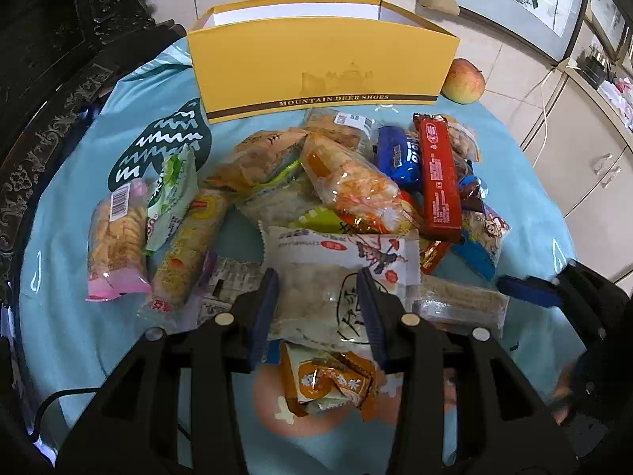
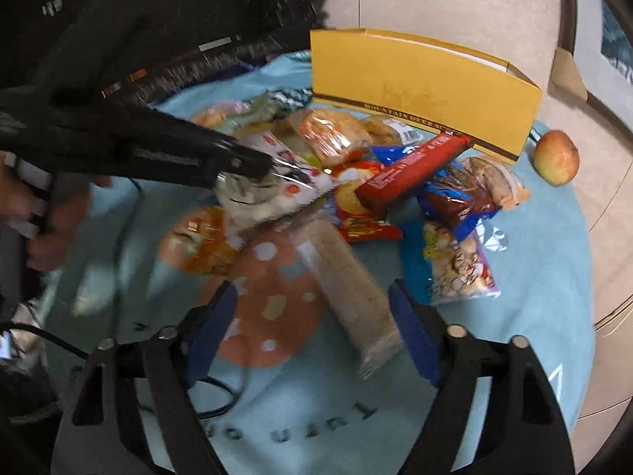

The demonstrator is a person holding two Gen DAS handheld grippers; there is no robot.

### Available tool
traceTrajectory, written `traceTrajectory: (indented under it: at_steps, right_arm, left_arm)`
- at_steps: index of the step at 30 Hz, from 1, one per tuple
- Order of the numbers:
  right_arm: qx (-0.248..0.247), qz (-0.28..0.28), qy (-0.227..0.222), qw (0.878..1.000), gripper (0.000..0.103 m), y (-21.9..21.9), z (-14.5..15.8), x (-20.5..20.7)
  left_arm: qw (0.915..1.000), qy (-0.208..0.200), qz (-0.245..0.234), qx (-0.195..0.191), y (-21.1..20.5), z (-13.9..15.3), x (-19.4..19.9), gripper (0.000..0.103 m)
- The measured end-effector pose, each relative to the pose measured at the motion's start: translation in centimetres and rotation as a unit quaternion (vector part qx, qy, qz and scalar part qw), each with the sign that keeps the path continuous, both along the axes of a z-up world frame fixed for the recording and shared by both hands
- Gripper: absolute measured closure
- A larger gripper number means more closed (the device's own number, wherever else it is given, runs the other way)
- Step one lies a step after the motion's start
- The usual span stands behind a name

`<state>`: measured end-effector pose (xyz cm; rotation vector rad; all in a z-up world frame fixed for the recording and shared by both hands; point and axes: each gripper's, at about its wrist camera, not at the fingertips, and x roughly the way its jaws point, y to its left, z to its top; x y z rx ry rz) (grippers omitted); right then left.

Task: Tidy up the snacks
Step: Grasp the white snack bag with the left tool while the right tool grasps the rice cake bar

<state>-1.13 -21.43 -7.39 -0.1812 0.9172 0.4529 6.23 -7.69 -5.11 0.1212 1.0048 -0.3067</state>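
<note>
A pile of snack packets lies on a light blue cloth (image 1: 59, 316). My left gripper (image 1: 318, 277) is shut on a white packet (image 1: 340, 273) with red print and holds it over the pile; it also shows in the right wrist view (image 2: 273, 190). My right gripper (image 2: 314, 297) is open, its fingers either side of a clear pack of beige bars (image 2: 352, 289) lying on the cloth. A yellow shoe box (image 1: 316, 63) stands open at the back, also in the right wrist view (image 2: 427, 87). A red bar (image 1: 439, 178) and a blue packet (image 1: 397, 154) lie in the pile.
An apple (image 1: 463, 81) sits right of the box, also in the right wrist view (image 2: 557, 157). A small orange packet (image 1: 336, 384) lies below my left gripper. Dark carved furniture (image 1: 47, 79) stands left. White cabinets (image 1: 585, 166) stand right. A black cable (image 2: 213, 392) lies on the cloth.
</note>
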Motion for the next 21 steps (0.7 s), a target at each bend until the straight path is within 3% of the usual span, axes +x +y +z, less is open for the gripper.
traceTrajectory:
  at_steps: [1, 3, 4, 5, 10, 12, 18, 21]
  right_arm:
    - [-0.007, -0.002, 0.006, 1.000, 0.039, 0.0, -0.3, 0.5]
    - [-0.027, 0.003, 0.014, 1.000, 0.067, 0.3, -0.9, 1.1]
    - [-0.029, 0.010, 0.015, 0.999, 0.070, 0.5, -0.9, 1.3]
    - [-0.030, 0.016, 0.015, 0.999, 0.074, 0.7, -0.9, 1.1]
    - [-0.013, 0.012, 0.019, 1.000, 0.075, 0.5, -0.8, -0.1]
    - [0.000, 0.006, 0.025, 1.000, 0.075, -0.2, -0.8, -0.5]
    - [0.027, -0.005, 0.039, 0.999, 0.074, -1.5, -0.9, -1.7]
    - [0.025, -0.008, 0.047, 0.999, 0.074, -1.4, -1.2, -1.6]
  left_arm:
    - [1.0000, 0.000, -0.001, 0.000, -0.1, 0.0, 0.0, 0.059]
    - [1.0000, -0.001, 0.000, 0.003, -0.2, -0.1, 0.1, 0.056]
    - [1.0000, -0.001, 0.001, 0.003, -0.3, -0.2, 0.1, 0.046]
    - [1.0000, 0.001, -0.001, 0.002, -0.4, -0.3, 0.0, 0.042]
    - [0.9998, -0.001, -0.019, 0.004, -1.6, -0.6, -0.3, 0.018]
    - [0.9996, -0.002, -0.025, 0.011, -2.4, -0.9, -0.5, 0.014]
    - [0.9994, 0.012, -0.027, 0.018, -3.6, -2.3, 0.6, 0.015]
    - [0.9991, -0.008, -0.030, 0.029, -3.9, -2.3, 0.1, 0.028]
